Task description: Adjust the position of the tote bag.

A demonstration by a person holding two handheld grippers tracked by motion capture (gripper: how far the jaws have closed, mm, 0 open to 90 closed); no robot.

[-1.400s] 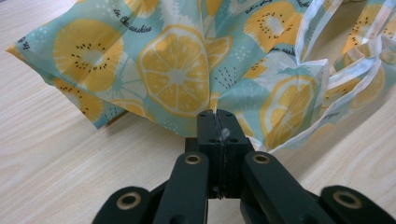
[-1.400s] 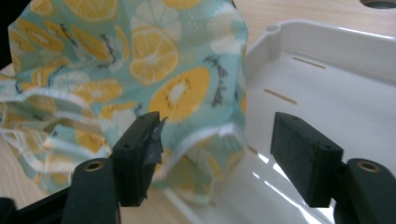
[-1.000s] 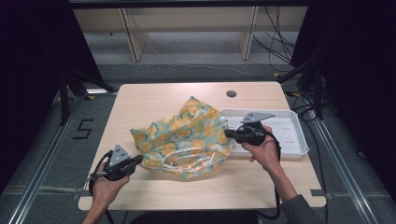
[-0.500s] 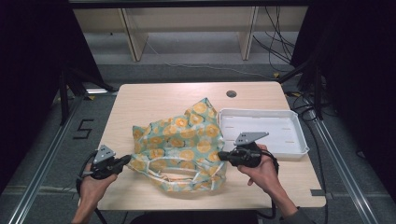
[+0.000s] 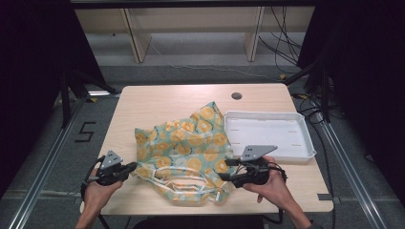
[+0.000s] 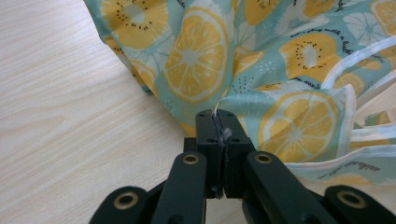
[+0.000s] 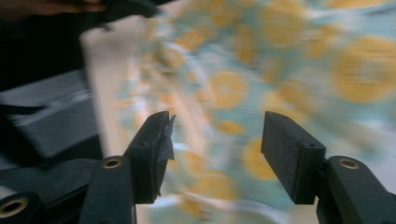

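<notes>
A teal cloth with orange citrus prints and white ties (image 5: pixel 191 152) lies crumpled across the middle of the wooden table (image 5: pixel 157 102). My left gripper (image 5: pixel 128 168) sits at the cloth's left front corner, shut on a white-hemmed edge of the cloth (image 6: pixel 280 121); the hem runs between the pads (image 6: pixel 208 126). My right gripper (image 5: pixel 224 179) hovers at the cloth's right front edge. Its jaws stand wide open with the blurred cloth (image 7: pixel 224 93) behind the gap (image 7: pixel 215 135).
A white rectangular tray (image 5: pixel 305 145) rests on the right side of the table, just behind my right hand. A round grommet hole (image 5: pixel 236 95) sits near the far edge. Bare wood (image 6: pixel 70 116) lies left of the cloth.
Both grippers have moved toward the front edge of the table, dragging the cloth nearer. The right gripper has let go and now stands open.
</notes>
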